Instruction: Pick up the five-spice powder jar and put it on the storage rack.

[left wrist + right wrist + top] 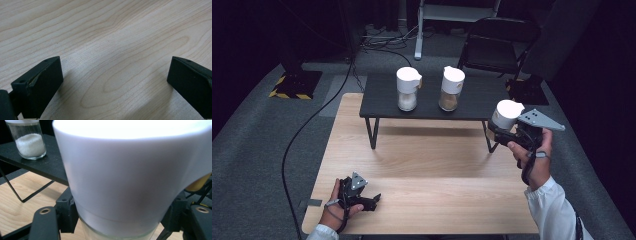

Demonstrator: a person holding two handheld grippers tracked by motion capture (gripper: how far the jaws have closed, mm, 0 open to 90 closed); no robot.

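Right gripper point(501, 131): held above the right edge of the wooden table point(427, 200), beside the right end of the low black shelf point(382, 92). Its jaws are closed on a glass jar point(505, 115) with a white lid; the jar stands upright in the grip and is lifted clear of both table and shelf. In the right gripper view the jar point(130, 182) sits immediately in front of the camera, the black jaws pressing against its glass body just under the white lid on either side. The contents of this jar cannot be made out.

Left gripper point(373, 200): resting low at the near left corner of the table, held in the person's left hand point(337, 205). In the left gripper view its jaws stand wide apart with bare wood grain between them; nothing is held.

Shelf: a black top on thin metal legs, standing on the far part of the table. Two further jars stand upright on it, apart from each other. The left jar point(408, 88) holds a white granular substance at its base and carries a white lid; it also appears at the upper left of the right gripper view point(26, 138). The middle jar point(452, 88) holds a tan or brownish substance, also under a white lid.

Surroundings: a black cable point(307, 125) trails across the grey floor at the left, and a dark folding chair point(497, 45) stands beyond the shelf.
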